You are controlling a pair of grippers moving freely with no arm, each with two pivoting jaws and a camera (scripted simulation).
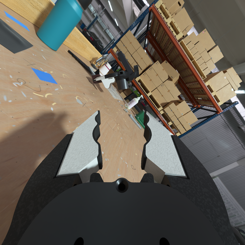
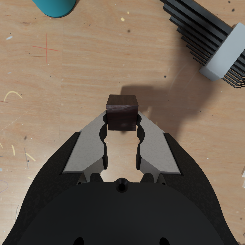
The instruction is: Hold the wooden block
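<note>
The wooden block is a small dark brown cube. In the right wrist view it sits between my right gripper's fingertips, which are closed against its two sides, and its shadow falls on the table to the right. The left wrist view shows the same block far off, held in the right gripper just above the table. My left gripper is open and empty over the plywood table, far from the block.
A teal cylinder stands at the upper left and also shows in the right wrist view. A black slatted rack with a grey clip lies at the upper right. Blue tape patches, a white bottle and shelving with cartons lie beyond.
</note>
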